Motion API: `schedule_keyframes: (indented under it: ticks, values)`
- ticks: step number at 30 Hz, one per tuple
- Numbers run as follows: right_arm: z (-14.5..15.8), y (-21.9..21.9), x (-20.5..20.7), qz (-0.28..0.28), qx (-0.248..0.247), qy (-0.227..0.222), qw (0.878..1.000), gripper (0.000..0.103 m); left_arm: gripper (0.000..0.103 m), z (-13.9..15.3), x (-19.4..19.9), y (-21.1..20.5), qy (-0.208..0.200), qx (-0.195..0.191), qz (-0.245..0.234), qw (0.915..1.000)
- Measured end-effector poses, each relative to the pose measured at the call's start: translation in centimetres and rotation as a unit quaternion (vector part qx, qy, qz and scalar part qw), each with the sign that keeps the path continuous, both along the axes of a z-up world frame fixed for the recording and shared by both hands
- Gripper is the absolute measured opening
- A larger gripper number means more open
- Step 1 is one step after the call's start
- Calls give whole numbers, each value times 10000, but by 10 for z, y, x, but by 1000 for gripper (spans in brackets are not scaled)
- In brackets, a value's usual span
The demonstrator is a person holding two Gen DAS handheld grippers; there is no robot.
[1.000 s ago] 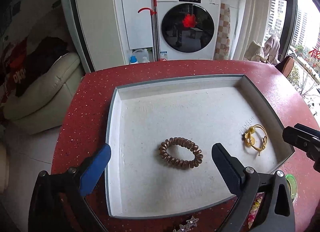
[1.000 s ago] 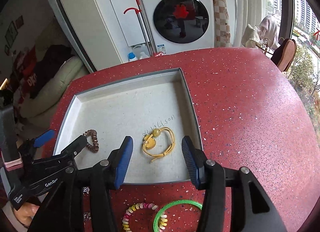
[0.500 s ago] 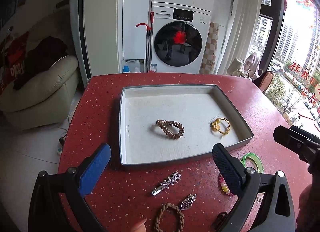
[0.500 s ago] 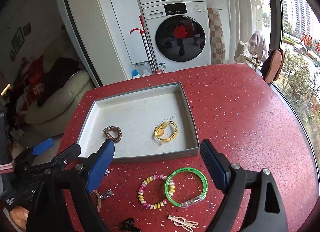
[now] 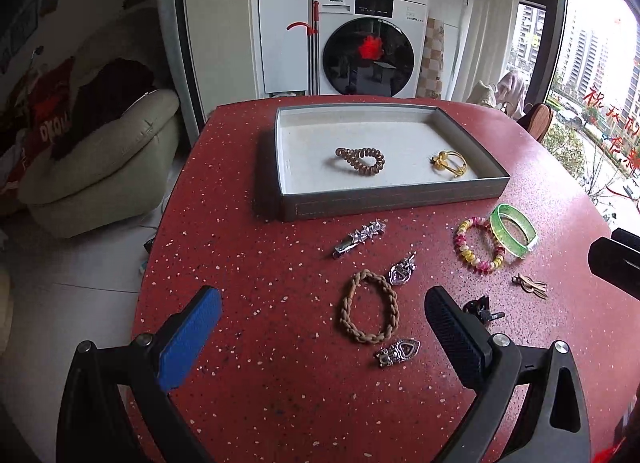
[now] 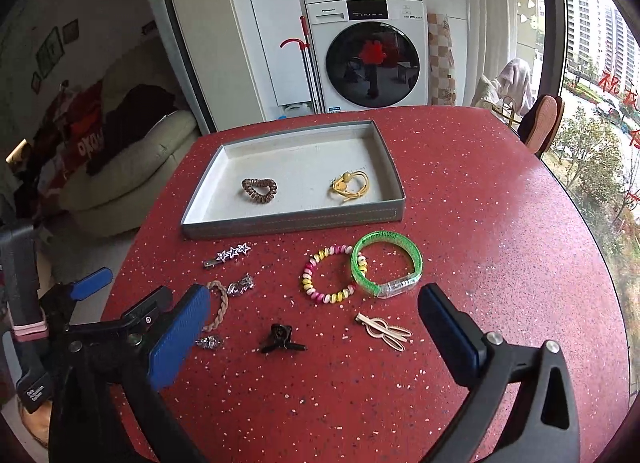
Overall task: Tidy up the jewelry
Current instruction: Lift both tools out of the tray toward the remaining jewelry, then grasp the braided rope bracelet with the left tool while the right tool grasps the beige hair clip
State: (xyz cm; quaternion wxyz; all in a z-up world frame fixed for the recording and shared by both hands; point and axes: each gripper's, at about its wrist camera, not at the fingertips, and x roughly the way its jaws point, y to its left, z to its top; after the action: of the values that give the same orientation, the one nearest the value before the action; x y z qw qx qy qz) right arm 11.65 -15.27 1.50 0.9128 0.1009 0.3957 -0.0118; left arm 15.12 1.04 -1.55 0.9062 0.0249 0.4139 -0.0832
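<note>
In the tray (image 6: pixel 192 219) at the far side of the red surface (image 6: pixel 480 223) lie two pieces already sorted: a brown coil tie (image 6: pixel 259 190) and a yellow tie (image 6: pixel 350 187), well apart from each other. A second ago both claws were low over that tray, the right one half closed about the yellow tie; since then it has spread wide, left the tie on the tray floor, and both claws have drawn back toward the near edge. That reads as one placement finished and the next pick about to begin.

Still loose on the surface, in front of the tray: a star clip (image 6: pixel 227 254), a braided band (image 5: pixel 370 311), two silver charms (image 5: pixel 402 269), a bead bracelet (image 6: pixel 328 275) overlapping a green bangle (image 6: pixel 386 263), a black clip (image 6: pixel 280 339) and a gold clip (image 6: pixel 384 329).

The right claw (image 6: pixel 312 335) hangs over the black clip, angled downward, jaws fully apart and empty. The left claw (image 5: pixel 322 337) is likewise wide open and empty, tilted down, with the braided band just ahead of its fingers.
</note>
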Motion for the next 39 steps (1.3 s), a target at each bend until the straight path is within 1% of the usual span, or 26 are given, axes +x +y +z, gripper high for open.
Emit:
schedule_keyframes:
  ticks: [4, 8, 12, 16, 21, 26, 29, 31, 32, 34, 35, 37, 39]
  values:
    - [-17, -5, -20, -77, 55, 176, 9998, 103, 103, -15, -5, 4, 291, -85, -60, 9995]
    - [-39, -12, -35, -232, 187, 427, 9986, 103, 103, -30, -7, 13, 524, -122, 41, 9985]
    - [-59, -14, -41, -310, 256, 667, 9970, 103, 103, -37, -4, 18, 553, -75, 165, 9983]
    - [-65, -16, -38, -359, 183, 748, 9964, 103, 103, -41, 7, 19, 592, -27, 216, 9980]
    - [-70, -26, -25, -472, 42, 842, 9953, 103, 103, -44, 20, 13, 612, 13, 121, 9980]
    - [-79, -35, -8, -360, -110, 985, 9944, 102, 103, -49, 31, 5, 681, 53, 8, 9977]
    - [-81, -37, 3, -219, -251, 989, 9945, 96, 103, -52, 37, 2, 701, 110, 5, 9975]
    - [-83, -36, 11, -37, -317, 994, 9945, 86, 103, -55, 41, -1, 769, 170, -7, 9969]
    - [-85, -35, 16, 47, -382, 1013, 9941, 83, 103, -56, 43, -3, 792, 179, -17, 9967]
    - [-88, -32, 23, 225, -499, 1038, 9931, 71, 103, -58, 43, -5, 774, 223, -37, 9967]
    - [-89, -31, 26, 318, -541, 1039, 9926, 68, 100, -58, 43, -7, 768, 248, -67, 9967]
    - [-93, -27, 32, 509, -628, 1054, 9911, 59, 95, -59, 44, -10, 779, 287, -118, 9965]
    - [-95, -23, 35, 642, -778, 1038, 9895, 55, 95, -59, 44, -13, 799, 284, -169, 9963]
